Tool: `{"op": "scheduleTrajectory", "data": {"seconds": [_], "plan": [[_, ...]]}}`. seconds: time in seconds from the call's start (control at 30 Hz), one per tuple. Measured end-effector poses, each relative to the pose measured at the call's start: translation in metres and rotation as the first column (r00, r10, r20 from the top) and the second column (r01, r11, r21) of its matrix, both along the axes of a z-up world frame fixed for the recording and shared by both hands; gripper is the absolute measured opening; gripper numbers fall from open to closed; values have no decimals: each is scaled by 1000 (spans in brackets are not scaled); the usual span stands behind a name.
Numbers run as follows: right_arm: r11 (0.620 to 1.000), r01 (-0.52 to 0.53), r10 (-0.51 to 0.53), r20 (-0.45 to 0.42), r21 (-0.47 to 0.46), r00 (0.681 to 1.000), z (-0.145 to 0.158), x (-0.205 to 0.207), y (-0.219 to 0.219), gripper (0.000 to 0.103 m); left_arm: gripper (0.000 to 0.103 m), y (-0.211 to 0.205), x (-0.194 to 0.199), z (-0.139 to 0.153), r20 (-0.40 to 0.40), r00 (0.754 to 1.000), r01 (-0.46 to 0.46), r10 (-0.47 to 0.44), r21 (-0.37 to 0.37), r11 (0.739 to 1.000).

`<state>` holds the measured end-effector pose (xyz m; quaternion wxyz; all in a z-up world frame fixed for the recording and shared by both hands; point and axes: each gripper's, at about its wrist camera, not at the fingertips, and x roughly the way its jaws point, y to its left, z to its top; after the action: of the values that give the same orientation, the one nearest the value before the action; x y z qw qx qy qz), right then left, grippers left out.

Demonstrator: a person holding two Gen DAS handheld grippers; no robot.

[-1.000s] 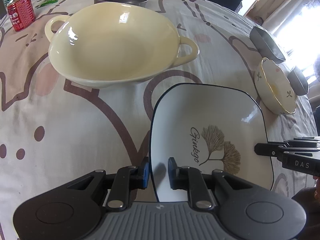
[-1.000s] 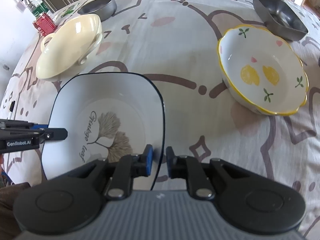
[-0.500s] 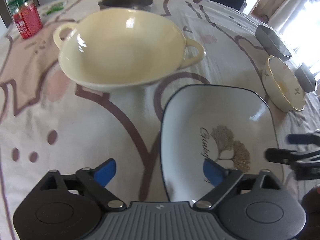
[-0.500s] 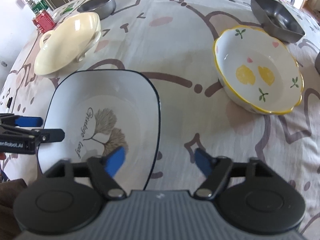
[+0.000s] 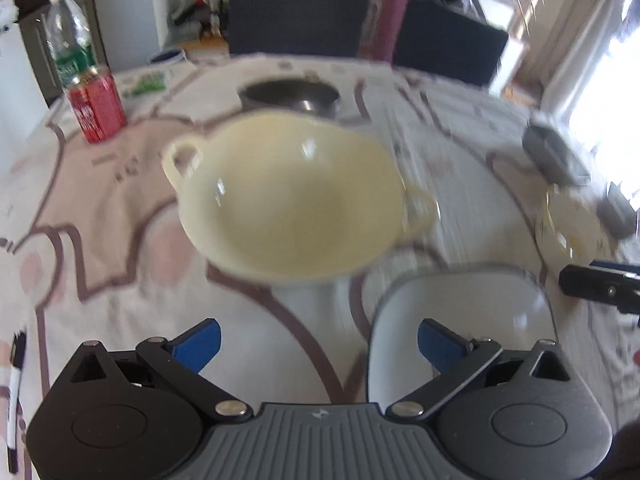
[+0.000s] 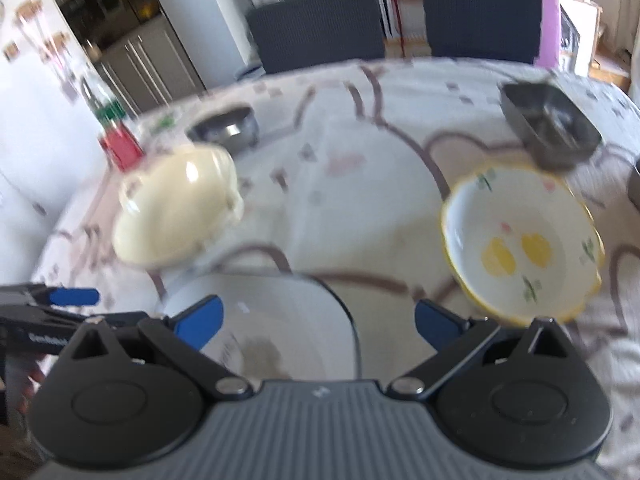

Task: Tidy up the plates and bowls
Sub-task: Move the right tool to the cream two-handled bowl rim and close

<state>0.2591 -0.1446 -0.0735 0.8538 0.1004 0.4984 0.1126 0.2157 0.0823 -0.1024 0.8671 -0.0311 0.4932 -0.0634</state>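
On my far left stood the red can (image 5: 98, 106) with a clear bottle (image 5: 70, 46) behind it, both well apart from the dishes. Next came the cream two-handled bowl (image 5: 292, 196), sitting on the patterned tablecloth (image 5: 100, 208), with a round metal bowl (image 5: 290, 96) just beyond it.

My left gripper (image 5: 318, 340) had just been opening and its jaws stood wide with nothing between them; the near left edge of the square white plate (image 5: 464, 312) lay below its right pad, not pinched. The plate rested flat on the cloth in front of me, between my two hands.

My right gripper (image 6: 316, 320) had likewise just been opening, jaws spread fully and empty, straddling the plate's right rim without pressing on it. Further right sat the lemon-painted bowl (image 6: 520, 244), then the square metal dish (image 6: 550, 126) behind it.

The risk I saw: both views were smeared with motion, so I was moving fast near crockery. A pad might clip the plate's rim and drag it, or bunch the cloth. If the cream bowl was to go next, its glossy, curved wall could slip from a hasty grip and knock the metal bowl behind.
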Motion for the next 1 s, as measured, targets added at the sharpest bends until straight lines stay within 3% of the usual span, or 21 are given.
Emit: {"op": "scheduleTrajectory", "data": {"seconds": [0.1,0.23,0.3,0.4,0.47,0.53,0.6,0.63,0.67,0.7,0.73,0.87,1.0], "plan": [[999,5,-7,37,48,999,5,15,7,103,103,10,12,8,65,998,-26,28,-27,999],[985,29,-33,24,171,999,-1,41,18,103,103,25,30,14,134,988,-77,83,-53,996],[967,60,-60,-7,247,998,-9,53,23,103,103,30,40,14,149,984,-94,102,-56,994],[907,137,-101,-110,398,989,-30,73,22,103,103,38,57,13,169,976,-124,136,-76,989],[887,161,-95,-171,433,981,-42,86,27,101,103,46,68,11,182,969,-152,169,-102,983],[883,155,-75,-192,444,979,-50,95,35,84,103,52,78,10,195,961,-173,194,-118,978],[883,147,-51,-221,446,974,-62,104,43,59,103,58,84,8,205,956,-185,209,-132,974],[889,143,-40,-236,436,971,-66,108,48,55,103,61,86,6,205,955,-189,215,-137,972],[896,135,-31,-244,423,969,-69,108,53,46,103,64,89,4,204,954,-193,219,-138,971],[901,122,-19,-243,415,970,-71,108,56,29,103,65,90,2,200,955,-196,221,-136,971],[904,113,-12,-239,412,971,-73,108,58,24,103,68,92,0,191,956,-200,223,-132,971],[910,101,-20,-201,401,979,-73,110,55,22,100,78,98,-10,155,962,-208,227,-129,970],[921,105,-52,-149,376,987,-67,115,41,20,84,86,100,-18,105,966,-219,237,-163,962]]}}
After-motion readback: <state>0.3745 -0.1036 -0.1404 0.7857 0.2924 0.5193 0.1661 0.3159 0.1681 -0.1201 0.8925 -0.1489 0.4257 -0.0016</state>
